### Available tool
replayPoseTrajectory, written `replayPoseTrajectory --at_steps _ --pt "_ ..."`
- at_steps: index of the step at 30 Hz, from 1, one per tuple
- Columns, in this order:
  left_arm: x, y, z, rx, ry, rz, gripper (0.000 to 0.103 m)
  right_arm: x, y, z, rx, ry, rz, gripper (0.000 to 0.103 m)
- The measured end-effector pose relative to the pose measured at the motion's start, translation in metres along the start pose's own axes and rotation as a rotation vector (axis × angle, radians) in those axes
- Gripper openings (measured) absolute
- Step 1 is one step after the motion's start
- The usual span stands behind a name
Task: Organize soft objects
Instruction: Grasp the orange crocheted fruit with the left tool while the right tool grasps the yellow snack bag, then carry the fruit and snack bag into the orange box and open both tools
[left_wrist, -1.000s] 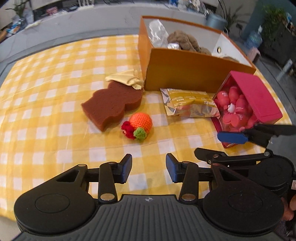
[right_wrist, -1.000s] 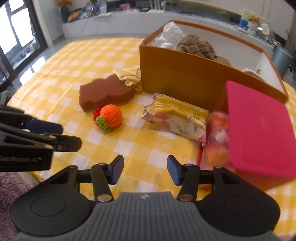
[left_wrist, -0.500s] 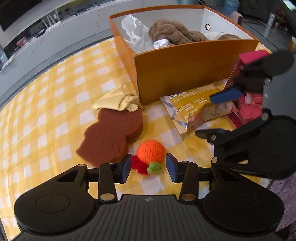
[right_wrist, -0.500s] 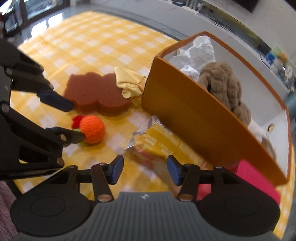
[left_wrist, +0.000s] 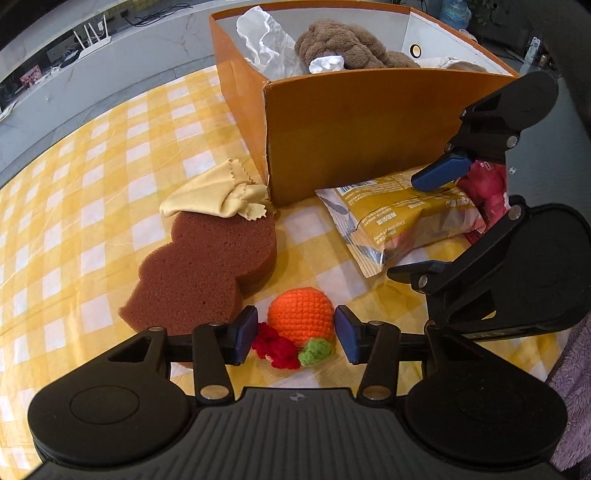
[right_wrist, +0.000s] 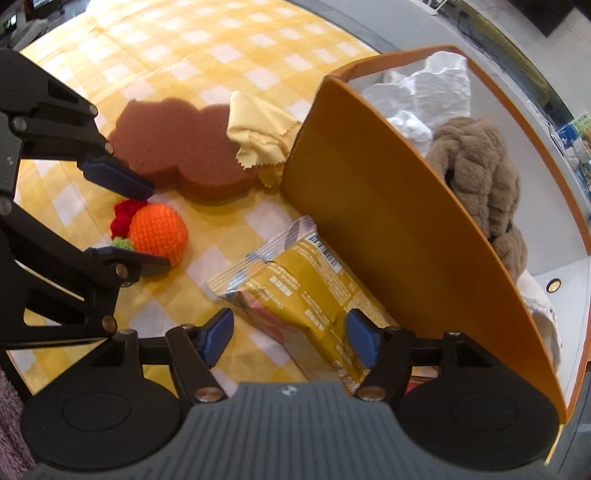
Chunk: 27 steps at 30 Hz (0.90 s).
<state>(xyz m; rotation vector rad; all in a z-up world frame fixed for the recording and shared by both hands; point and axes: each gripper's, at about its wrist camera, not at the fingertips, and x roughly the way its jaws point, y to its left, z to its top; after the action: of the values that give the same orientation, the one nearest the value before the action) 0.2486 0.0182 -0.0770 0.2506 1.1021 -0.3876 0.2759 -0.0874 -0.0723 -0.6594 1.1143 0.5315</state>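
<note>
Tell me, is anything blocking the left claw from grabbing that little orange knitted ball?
Nothing visible does. The left gripper has its jaws opening, one on each side of the orange knitted ball, with no pad pressing it yet. The brown sponge lies close beside the left finger, but not between the fingers and the ball.

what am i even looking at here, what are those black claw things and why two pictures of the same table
Each black claw is a hand-held two-finger grasping tool; a person carries one in each hand. Each has a camera looking along its fingers, so you get two views of one table.

The left tool is in its own picture, jaws opening around a crocheted orange toy, not pressing it. The right tool is in the other, jaws opening over a gold snack packet, nothing gripped.

Also on the yellow checked cloth: a brown sponge, a yellow rag and an orange box that holds a brown plush toy and crumpled white wrapping.
</note>
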Motion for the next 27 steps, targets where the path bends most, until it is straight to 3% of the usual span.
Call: replayPoseTrajectory --at_steps 7,11,15,19,27 --pt "0.007 -0.004 -0.007 0.010 0.008 0.004 0.049 0.012 0.006 0.015 -0.079 0.059 -0.031 0.068" --pt "-0.009 -0.003 -0.012 -0.040 -0.027 -0.041 0.048 0.020 0.008 0.026 -0.077 0.085 -0.037 0.071" --pt "-0.020 -0.003 -0.018 -0.089 -0.037 -0.039 0.048 0.029 0.013 0.032 -0.090 0.102 -0.070 0.075" --pt "-0.026 0.001 -0.024 -0.155 -0.045 -0.048 0.048 0.032 0.006 0.036 -0.049 0.110 -0.048 0.076" --pt "-0.033 0.002 -0.029 -0.201 -0.084 -0.055 0.048 0.026 0.002 0.033 -0.057 0.082 -0.076 0.047"
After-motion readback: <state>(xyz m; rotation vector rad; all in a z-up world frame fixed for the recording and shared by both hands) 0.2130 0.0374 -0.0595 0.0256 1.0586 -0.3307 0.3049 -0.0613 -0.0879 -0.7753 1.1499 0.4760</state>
